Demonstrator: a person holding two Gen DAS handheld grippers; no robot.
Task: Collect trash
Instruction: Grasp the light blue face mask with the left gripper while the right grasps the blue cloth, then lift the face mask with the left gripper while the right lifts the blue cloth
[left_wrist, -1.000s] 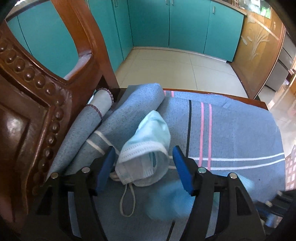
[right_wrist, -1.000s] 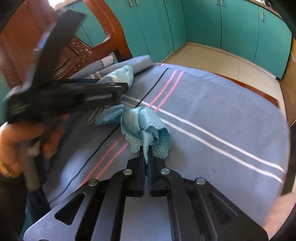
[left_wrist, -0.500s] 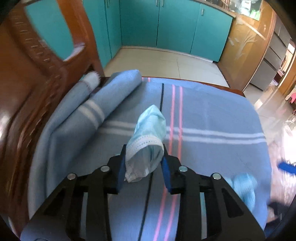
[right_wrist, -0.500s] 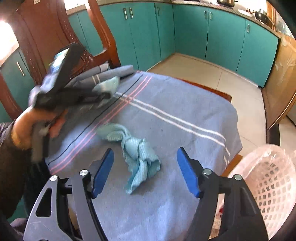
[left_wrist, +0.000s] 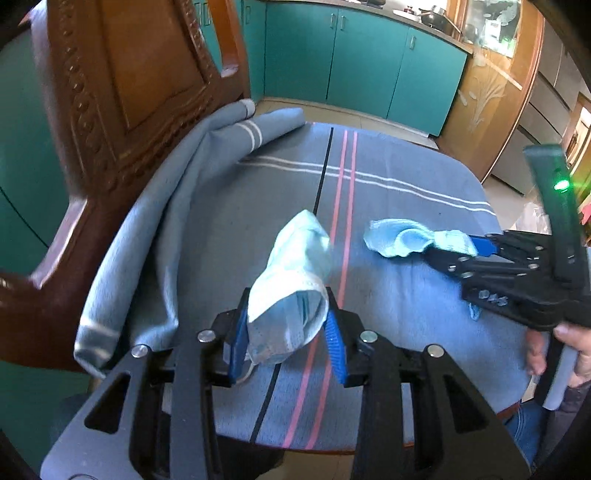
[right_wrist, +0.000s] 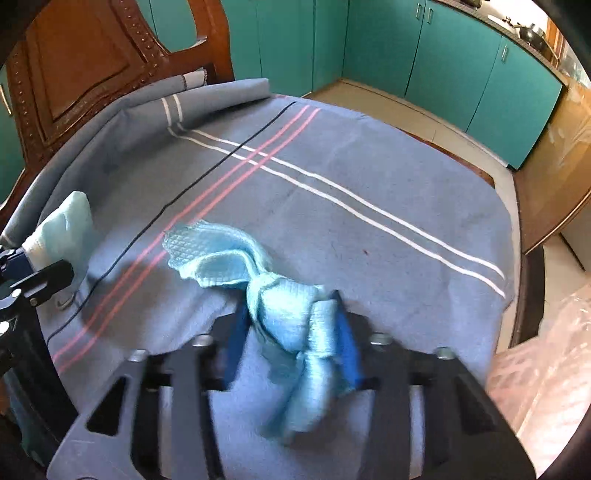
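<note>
My left gripper (left_wrist: 284, 334) is shut on a used light-blue face mask (left_wrist: 295, 277) and holds it above the blue striped cloth (left_wrist: 388, 177) on the seat. The mask also shows at the left edge of the right wrist view (right_wrist: 62, 229). My right gripper (right_wrist: 291, 336) has its blue pads closed around a crumpled light-blue cloth wipe (right_wrist: 258, 273); the wipe's free end lies on the striped cloth. In the left wrist view the right gripper (left_wrist: 458, 247) shows at the right, holding the wipe (left_wrist: 402, 240).
A carved wooden chair back (left_wrist: 122, 85) rises at the left, with the cloth bunched against it. Teal cabinets (left_wrist: 354, 62) and tiled floor lie beyond. A pale pink basket (right_wrist: 543, 354) shows blurred at the right edge.
My left gripper has lifted the mask and drawn it back from the chair back. My right gripper, open over the wipe half a second ago, has closed on it.
</note>
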